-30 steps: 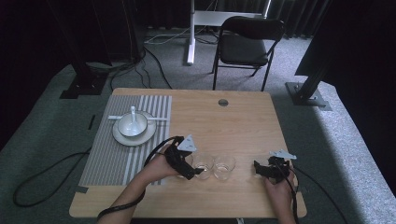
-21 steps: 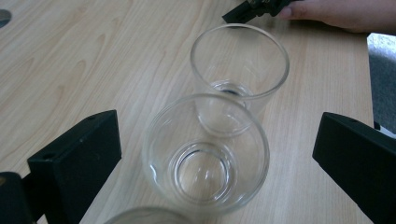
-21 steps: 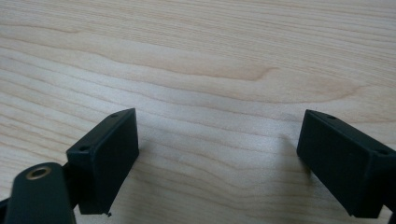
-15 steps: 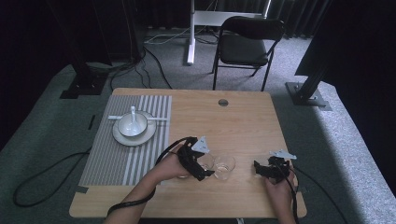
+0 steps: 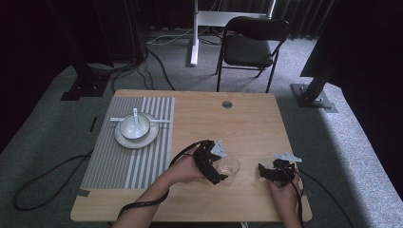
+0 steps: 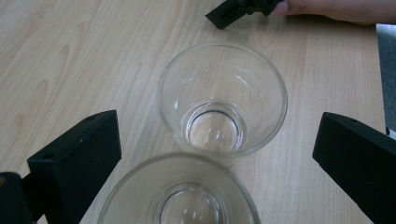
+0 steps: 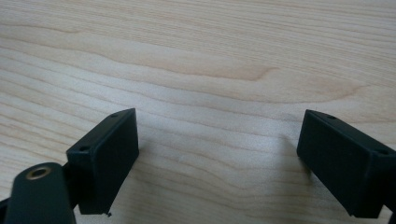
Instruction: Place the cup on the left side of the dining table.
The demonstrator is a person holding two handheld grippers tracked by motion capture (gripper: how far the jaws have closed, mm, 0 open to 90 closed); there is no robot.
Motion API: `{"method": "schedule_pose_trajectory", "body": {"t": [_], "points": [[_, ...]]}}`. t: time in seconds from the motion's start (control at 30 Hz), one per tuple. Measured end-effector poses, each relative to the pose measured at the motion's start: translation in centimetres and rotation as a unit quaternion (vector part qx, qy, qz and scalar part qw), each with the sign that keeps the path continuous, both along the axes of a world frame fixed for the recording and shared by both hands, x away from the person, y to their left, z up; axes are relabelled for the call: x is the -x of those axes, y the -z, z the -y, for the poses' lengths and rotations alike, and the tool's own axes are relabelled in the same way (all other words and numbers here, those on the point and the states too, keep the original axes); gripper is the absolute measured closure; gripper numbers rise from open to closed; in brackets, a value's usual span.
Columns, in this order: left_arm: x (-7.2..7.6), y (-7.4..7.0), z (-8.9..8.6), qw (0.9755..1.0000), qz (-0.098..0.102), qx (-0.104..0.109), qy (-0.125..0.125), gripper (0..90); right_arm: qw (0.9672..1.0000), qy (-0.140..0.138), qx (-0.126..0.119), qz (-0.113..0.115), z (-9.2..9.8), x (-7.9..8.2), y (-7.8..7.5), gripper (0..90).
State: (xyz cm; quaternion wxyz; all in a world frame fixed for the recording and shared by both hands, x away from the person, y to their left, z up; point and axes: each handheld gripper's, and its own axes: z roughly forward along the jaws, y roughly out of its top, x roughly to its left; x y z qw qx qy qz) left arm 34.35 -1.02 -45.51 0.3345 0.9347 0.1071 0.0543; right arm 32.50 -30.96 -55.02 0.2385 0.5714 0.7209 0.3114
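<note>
While the left tongs stand spread wide, two clear glass cups sit on the desk between their black jaws. The near cup is at six o'clock in the left gripper view, and the far cup is just past it, toward twelve. Their rims look like they touch or overlap, but I cannot be sure through the clear glass. From the high view, the cups are near the front edge of the desk, at about six o'clock from its middle.

Glass like this is hard and smooth. I think it will be slippery and could crack if squeezed too hard or knocked over. Each cup is likely light. Its wall flares toward the top, so a good place to hold is low on the wall, one jaw on each side. Pinching the rim could make it pop out.

The right tongs are also spread, with nothing in them, just bare wood below. They rest at three o'clock from the cups, well apart.

A plate with a bowl sits on a striped mat at ten o'clock.
</note>
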Motion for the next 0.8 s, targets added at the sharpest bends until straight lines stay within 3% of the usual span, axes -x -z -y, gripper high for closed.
{"method": "schedule_pose_trajectory", "body": {"t": [0.3,0.73,0.8], "points": [[0.0,0.3,2.0,0.9996,0.006,-0.025,0.007,1.5,1.0000,0.000,0.000,0.000,0.0,0.0,0.0,12.2],[-0.4,1.1,4.5,0.9969,-0.011,-0.077,-0.010,1.5,1.0000,0.000,0.000,0.000,0.0,0.0,0.0,12.2],[-0.4,1.2,4.6,0.9970,-0.012,-0.077,-0.007,1.6,1.0000,0.000,0.000,0.000,0.0,0.0,0.0,12.2]]}}
